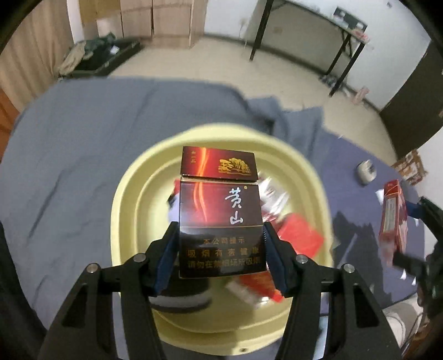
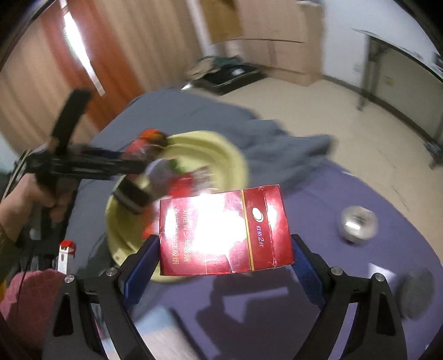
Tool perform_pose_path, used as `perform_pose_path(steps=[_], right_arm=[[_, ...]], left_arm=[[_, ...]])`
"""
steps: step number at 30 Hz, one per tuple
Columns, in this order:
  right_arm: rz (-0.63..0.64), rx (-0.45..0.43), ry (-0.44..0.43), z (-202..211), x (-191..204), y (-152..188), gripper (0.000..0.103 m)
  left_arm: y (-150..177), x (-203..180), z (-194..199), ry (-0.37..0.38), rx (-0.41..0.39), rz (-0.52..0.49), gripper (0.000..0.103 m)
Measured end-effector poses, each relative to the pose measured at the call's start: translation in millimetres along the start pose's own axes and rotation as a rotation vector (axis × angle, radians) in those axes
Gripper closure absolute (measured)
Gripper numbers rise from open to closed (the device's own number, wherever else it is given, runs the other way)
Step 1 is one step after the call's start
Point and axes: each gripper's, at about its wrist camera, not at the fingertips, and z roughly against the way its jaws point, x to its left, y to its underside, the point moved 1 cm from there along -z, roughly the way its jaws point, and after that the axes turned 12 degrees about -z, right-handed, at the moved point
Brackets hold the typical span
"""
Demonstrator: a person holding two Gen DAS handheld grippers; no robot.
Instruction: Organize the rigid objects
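My left gripper (image 1: 220, 238) is shut on a dark brown cigarette box (image 1: 220, 210) with its lid flipped up, held above a pale yellow basin (image 1: 124, 210) that holds several red and white packs (image 1: 299, 235). My right gripper (image 2: 224, 257) is shut on a glossy red cigarette box (image 2: 224, 235), held above the purple-grey cloth to the right of the basin (image 2: 232, 157). The left gripper (image 2: 138, 171) shows blurred over the basin in the right wrist view. The right gripper's red box (image 1: 393, 218) shows at the right edge of the left wrist view.
A blue-grey cloth (image 1: 83, 152) covers the table. A small silver round object (image 2: 358, 223) lies on the cloth to the right, also in the left wrist view (image 1: 365, 171). A dark round object (image 2: 412, 293) lies at the near right. A desk (image 1: 318, 25) and floor clutter stand behind.
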Motion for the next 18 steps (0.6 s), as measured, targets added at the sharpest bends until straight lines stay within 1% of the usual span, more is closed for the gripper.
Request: perform_pose_path(steps=[1,3,4,6,7,10,11,15,16,17,18], right_arm=[[0.027,0.026,-0.007,-16.8,16.8,-4.6,0.012],[0.069,0.061,0.008,-39.3,32.2,-13.8,0.012],[0.092,0.074,0.024,-51.2,40.2,-18.6,0.012],[0.116,0.107,0.062,-75.6,48.4,-29.3,0.012],[0.115,0.12,0.075,-85.3,49.6,-32.1,0.012],[0.105,0.135,0.082,-99.7,52.4,-30.8,0.012],[0.102,0.134,0.085,-107.0,59.5,-36.4,0.012],[0.112,0.137,0.103,-122.5,64.7,-48.1,0.012],[0.123,0.141,0.112,-125.5,66.7,-50.1,0.011],[0.13,0.144,0.117,-126.0,67.2,-51.3,0.01],[0.136,0.144,0.127,-127.8,69.3,-51.8,0.009]], left_arm=[[1.3,0.5,-8.0,-0.003,0.018,-0.012,0.043],[-0.4,5.3,-20.4,-0.023,0.043,-0.022,0.043],[-0.6,11.5,-25.1,-0.02,0.044,0.004,0.043],[0.5,22.1,-31.3,0.021,0.032,0.067,0.043],[-1.2,25.9,-32.5,0.031,0.032,0.071,0.043],[4.8,30.4,-41.6,0.026,0.047,0.051,0.043],[3.3,27.7,-39.9,0.027,0.048,0.049,0.043],[3.6,31.5,-42.0,0.018,0.018,0.057,0.042],[7.9,30.0,-40.5,0.014,0.007,0.06,0.042],[8.1,32.5,-38.1,0.016,0.002,0.063,0.04],[8.2,33.2,-36.3,0.025,-0.003,0.068,0.031]])
